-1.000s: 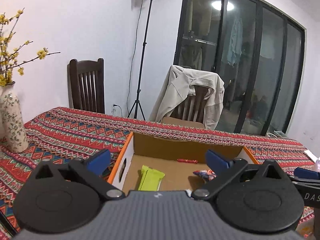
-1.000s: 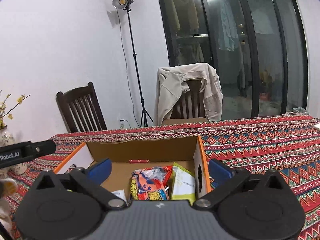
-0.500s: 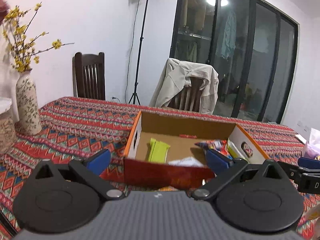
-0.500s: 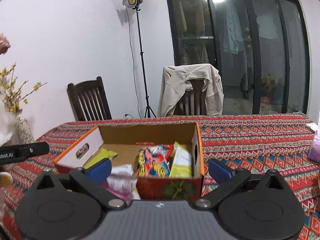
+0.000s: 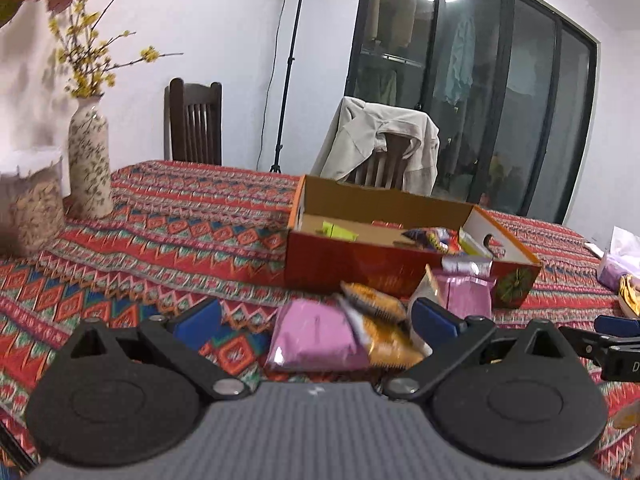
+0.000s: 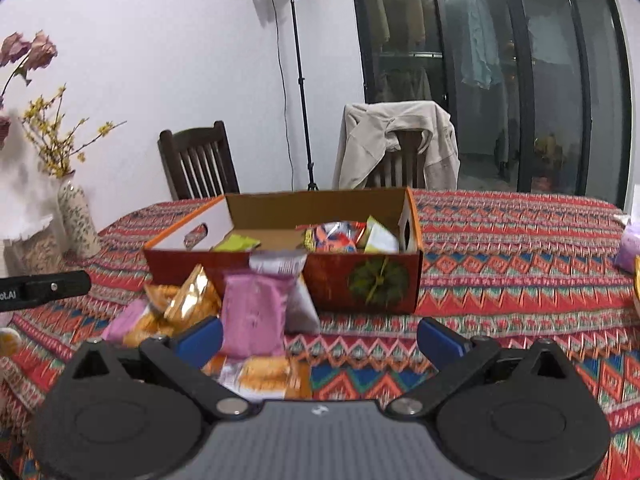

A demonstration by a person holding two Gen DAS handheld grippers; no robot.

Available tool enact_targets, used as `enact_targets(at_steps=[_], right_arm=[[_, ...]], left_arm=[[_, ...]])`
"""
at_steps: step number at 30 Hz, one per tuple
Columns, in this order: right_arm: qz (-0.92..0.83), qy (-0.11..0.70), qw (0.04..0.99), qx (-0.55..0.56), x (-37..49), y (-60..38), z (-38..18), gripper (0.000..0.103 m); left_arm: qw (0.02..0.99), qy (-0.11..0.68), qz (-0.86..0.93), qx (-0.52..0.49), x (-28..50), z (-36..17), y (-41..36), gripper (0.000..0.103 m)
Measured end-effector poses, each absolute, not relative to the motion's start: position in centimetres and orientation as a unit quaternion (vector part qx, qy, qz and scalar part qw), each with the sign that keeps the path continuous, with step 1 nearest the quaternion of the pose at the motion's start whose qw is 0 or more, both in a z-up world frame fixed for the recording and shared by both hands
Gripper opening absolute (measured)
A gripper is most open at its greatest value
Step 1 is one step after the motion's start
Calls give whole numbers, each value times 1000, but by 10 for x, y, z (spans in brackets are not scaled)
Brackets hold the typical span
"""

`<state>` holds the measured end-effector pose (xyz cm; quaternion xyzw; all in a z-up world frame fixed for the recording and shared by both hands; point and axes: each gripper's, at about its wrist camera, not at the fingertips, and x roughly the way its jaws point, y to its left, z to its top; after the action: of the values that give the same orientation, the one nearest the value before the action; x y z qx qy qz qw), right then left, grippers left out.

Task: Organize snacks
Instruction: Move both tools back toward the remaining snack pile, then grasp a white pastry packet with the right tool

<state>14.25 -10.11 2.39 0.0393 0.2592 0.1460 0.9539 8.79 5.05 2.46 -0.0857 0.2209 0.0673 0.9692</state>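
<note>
A: Where is the box?
B: Mid-frame on the cloth, long axis left to right, open top up. Snacks lean on its front.
A: The grippers?
B: Left gripper and right gripper both spread, empty.
A: Differences, writing?
B: Only the right view shows the box's round emblem head-on. Nothing readable.

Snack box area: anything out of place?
Yes. Several packets lie heaped on the tablecloth outside the box: a pink packet leans on its front wall, and orange packets are piled beside it.
</note>
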Motion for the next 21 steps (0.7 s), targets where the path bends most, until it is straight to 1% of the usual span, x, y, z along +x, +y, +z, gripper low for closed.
enact_targets(at_steps=[14, 16, 18, 21], right_arm=[[117, 322, 939, -2, 142, -106, -11, 102], [122, 332, 935, -14, 147, -101, -15, 100], [125, 343, 931, -26, 152, -95, -19, 90], [139, 356, 924, -32, 158, -90, -24, 86]], left_arm=[[964, 242, 70, -88, 72, 7, 62, 103], [964, 244, 68, -88, 73, 6, 61, 103], [963, 245, 66, -87, 73, 5, 60, 103], [963, 248, 65, -88, 74, 4, 59, 103]])
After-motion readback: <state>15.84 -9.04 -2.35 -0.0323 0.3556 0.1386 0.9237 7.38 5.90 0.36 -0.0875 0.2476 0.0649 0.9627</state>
